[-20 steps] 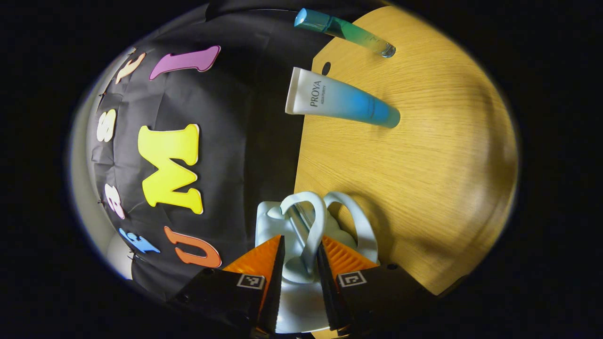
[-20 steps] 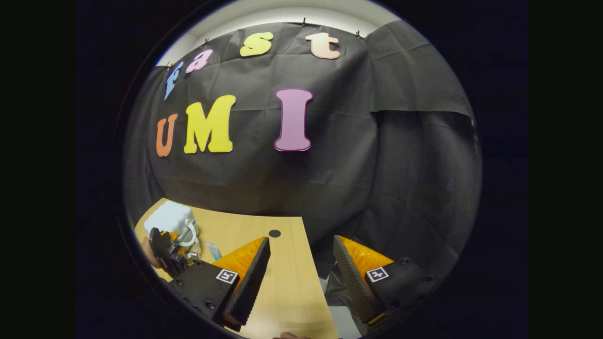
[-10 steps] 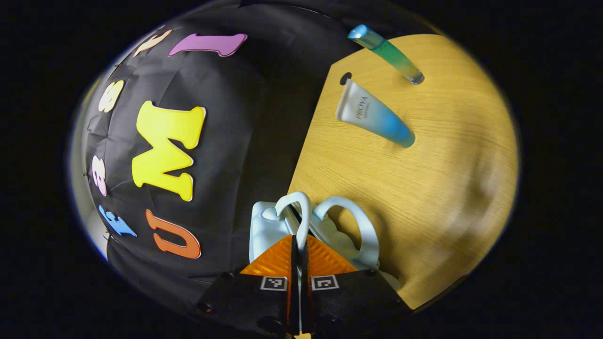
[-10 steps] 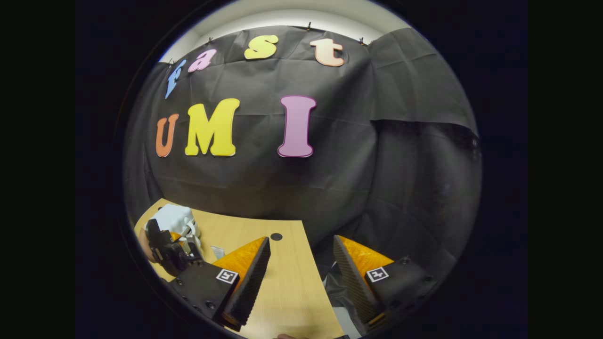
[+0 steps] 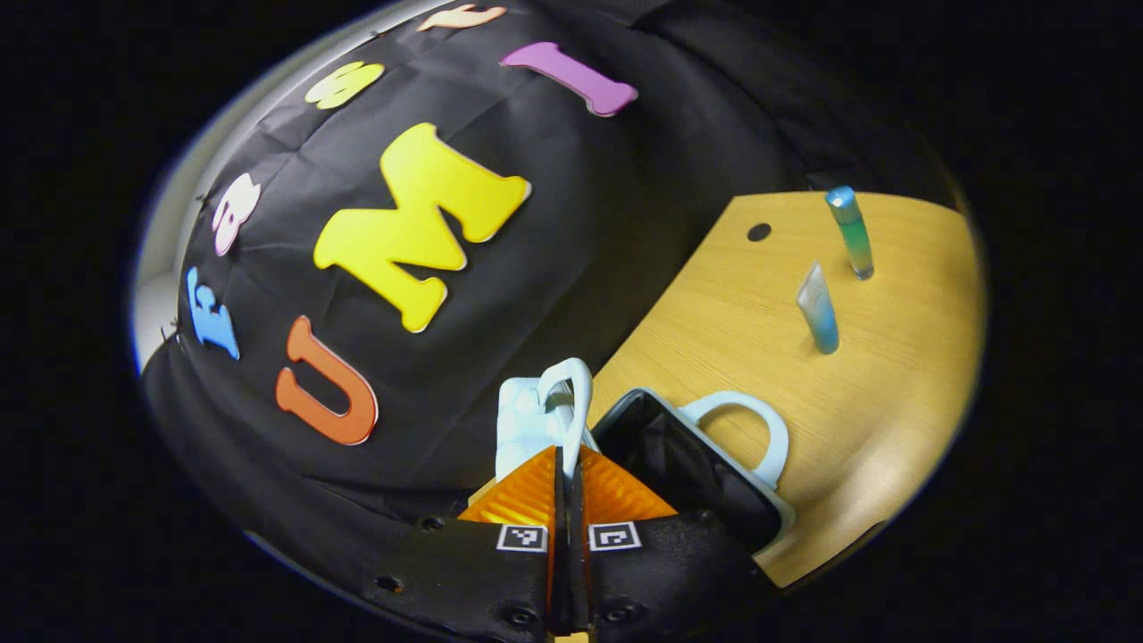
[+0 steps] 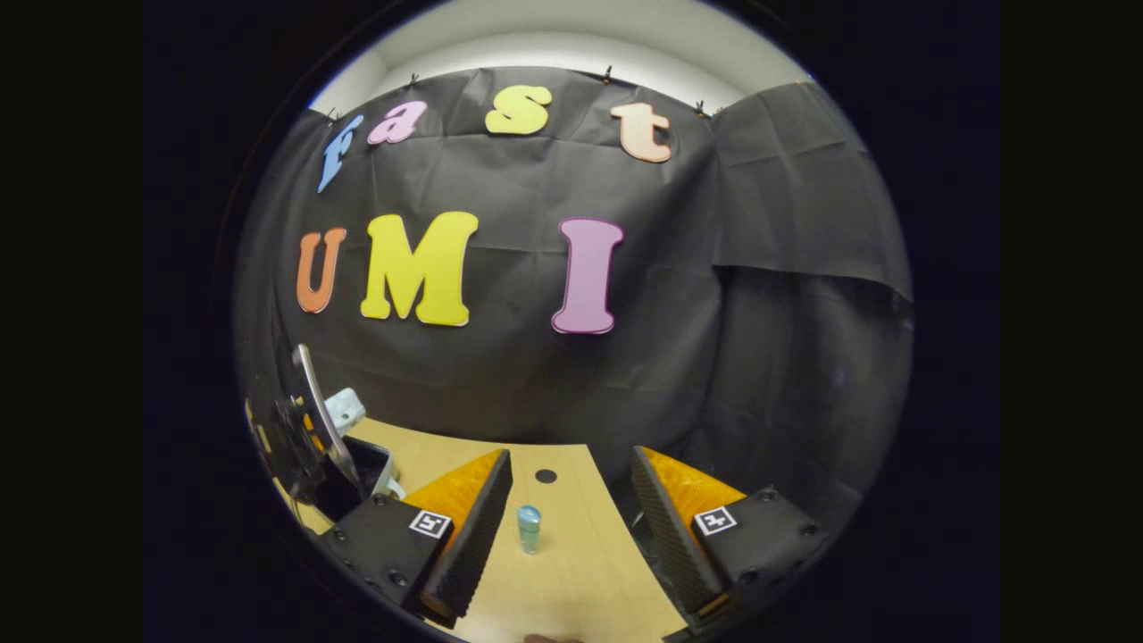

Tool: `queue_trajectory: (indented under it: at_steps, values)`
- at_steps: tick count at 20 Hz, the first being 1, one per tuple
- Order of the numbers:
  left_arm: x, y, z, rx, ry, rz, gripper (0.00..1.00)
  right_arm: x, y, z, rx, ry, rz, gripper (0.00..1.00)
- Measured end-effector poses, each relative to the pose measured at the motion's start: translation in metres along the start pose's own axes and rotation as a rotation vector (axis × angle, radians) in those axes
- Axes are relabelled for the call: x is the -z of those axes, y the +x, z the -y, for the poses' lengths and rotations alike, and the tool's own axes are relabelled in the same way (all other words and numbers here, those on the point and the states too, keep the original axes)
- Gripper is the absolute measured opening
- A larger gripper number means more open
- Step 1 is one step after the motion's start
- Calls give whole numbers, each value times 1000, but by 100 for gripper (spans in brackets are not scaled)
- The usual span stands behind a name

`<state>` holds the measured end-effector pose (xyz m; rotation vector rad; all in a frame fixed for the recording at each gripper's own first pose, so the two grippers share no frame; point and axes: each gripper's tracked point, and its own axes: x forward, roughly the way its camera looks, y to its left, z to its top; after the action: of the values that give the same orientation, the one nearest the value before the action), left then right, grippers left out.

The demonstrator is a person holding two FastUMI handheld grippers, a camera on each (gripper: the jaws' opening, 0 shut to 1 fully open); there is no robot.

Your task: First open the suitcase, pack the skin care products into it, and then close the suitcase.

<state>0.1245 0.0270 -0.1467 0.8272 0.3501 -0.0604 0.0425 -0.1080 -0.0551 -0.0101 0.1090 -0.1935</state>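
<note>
Suitcase [image 5: 688, 464] lies open on the table [image 5: 893, 393], its lid handle [image 5: 571, 402] pinched by the left tool [image 5: 568, 473]; right tool [image 6: 571, 500] gapes above what seems a bottle [image 6: 529, 527].

The left gripper [image 5: 566, 464] hides the suitcase's [image 5: 688, 464] near end, at 6 o'clock.

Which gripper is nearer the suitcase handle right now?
Left. The left gripper is shut on one handle of the open suitcase. The right gripper hangs open over the table, off to the suitcase's side.
</note>
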Motion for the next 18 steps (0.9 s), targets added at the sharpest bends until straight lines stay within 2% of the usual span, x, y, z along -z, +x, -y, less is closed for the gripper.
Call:
queue_trajectory:
  at_steps: [4,9,14,18]
  values:
    - [25,-13,-70,-1,-175,15,3,-12,-9,-49,-7,10,20,80]
    - [81,-23,-138,-31,-295,15,3,-22,-23,-105,-22,8,24,80]
    - [152,-15,-185,-57,-356,-2,2,-23,-35,-151,-29,-18,10,80]
    - [221,0,-202,-59,-402,-35,3,-27,-42,-178,-41,-26,-7,80]
